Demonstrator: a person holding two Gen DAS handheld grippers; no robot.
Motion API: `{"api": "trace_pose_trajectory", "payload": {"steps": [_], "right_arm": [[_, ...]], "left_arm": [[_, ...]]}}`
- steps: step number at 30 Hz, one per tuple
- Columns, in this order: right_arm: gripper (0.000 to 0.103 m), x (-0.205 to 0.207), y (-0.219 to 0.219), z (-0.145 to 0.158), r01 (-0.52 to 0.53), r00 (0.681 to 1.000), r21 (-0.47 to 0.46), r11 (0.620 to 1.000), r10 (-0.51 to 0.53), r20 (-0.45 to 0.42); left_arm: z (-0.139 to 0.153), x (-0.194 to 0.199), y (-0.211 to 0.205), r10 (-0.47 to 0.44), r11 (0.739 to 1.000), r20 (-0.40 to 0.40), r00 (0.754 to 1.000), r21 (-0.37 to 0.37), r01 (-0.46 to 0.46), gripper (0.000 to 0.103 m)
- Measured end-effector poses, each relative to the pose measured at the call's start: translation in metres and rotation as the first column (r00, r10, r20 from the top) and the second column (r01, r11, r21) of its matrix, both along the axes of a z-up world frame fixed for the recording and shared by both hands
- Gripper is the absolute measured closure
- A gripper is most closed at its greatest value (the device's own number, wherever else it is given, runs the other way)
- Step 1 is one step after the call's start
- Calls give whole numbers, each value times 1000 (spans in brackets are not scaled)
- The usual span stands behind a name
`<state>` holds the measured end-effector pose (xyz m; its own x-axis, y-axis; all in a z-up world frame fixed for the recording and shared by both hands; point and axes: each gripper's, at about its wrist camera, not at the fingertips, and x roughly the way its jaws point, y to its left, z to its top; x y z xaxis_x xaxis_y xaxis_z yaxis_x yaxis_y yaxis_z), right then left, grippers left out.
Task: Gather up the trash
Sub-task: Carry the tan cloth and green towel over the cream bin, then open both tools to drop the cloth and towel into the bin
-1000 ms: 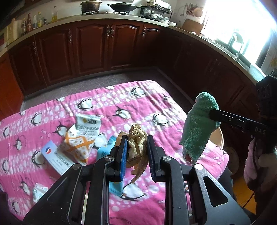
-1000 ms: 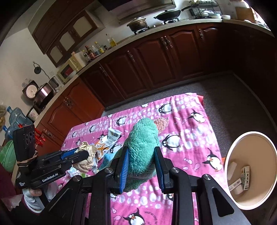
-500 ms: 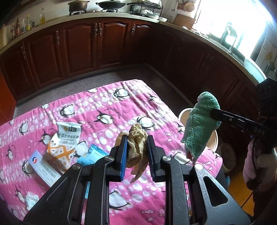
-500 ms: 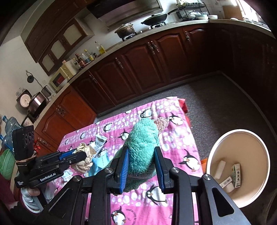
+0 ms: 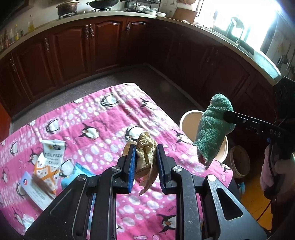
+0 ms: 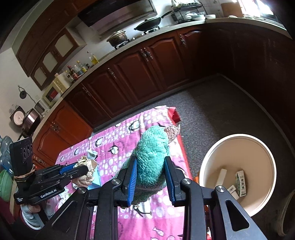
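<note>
Both hand-held grippers (left (image 5: 145, 162) pinching crumpled paper (image 5: 145, 153), right (image 6: 150, 177) a green cloth (image 6: 153, 147)) have shifted nearer the bin (image 6: 237, 140).

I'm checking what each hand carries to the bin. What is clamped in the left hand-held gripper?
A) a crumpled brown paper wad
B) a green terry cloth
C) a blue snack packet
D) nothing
A: the left hand-held gripper pinches the crumpled brown paper wad; the green terry cloth is in the right one.

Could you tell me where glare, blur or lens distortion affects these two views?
Left wrist view: the bright kitchen window is blown out white, and the curved brown countertop bows with fisheye distortion. Right wrist view: evenly lit; the pink penguin-print tablecloth smears near the bottom.
</note>
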<state>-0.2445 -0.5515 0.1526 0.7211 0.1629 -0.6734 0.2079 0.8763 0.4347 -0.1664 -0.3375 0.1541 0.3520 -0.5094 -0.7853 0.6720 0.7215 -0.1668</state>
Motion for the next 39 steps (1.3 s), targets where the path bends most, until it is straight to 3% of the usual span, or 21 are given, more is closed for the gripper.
{"api": "trace_pose_trajectory", "payload": {"steps": [7, 17, 27, 32, 33, 35, 38, 39], "right_arm": [[76, -12, -22, -4, 46, 999, -6, 999, -46, -10], [76, -27, -63, -23, 129, 987, -94, 987, -137, -80], [76, -36, -109, -68, 212, 945, -234, 949, -260, -200], [76, -38, -129, -87, 248, 918, -249, 936, -310, -248], [75, -38, -132, -91, 254, 913, -253, 933, -318, -256], [61, -40, -135, -96, 270, 905, -254, 929, -335, -262], [60, -45, -137, -100, 282, 904, -237, 930, -340, -259], [60, -47, -137, -102, 283, 903, -228, 932, -339, -264]], "left_arm": [[-3, -3, -27, -41, 999, -1, 999, 6, 41, 84], [-15, -8, -94, -125, 992, -55, 991, -24, 124, 84], [-37, -7, -161, -187, 981, -170, 968, -76, 176, 84], [-50, -6, -189, -189, 980, -203, 961, -98, 173, 83], [-54, -6, -193, -185, 981, -211, 960, -105, 166, 79], [-62, -6, -201, -181, 982, -231, 956, -103, 161, 68], [-69, -10, -206, -187, 981, -241, 952, -94, 169, 49], [-70, -11, -206, -189, 981, -240, 952, -90, 172, 48]]}}
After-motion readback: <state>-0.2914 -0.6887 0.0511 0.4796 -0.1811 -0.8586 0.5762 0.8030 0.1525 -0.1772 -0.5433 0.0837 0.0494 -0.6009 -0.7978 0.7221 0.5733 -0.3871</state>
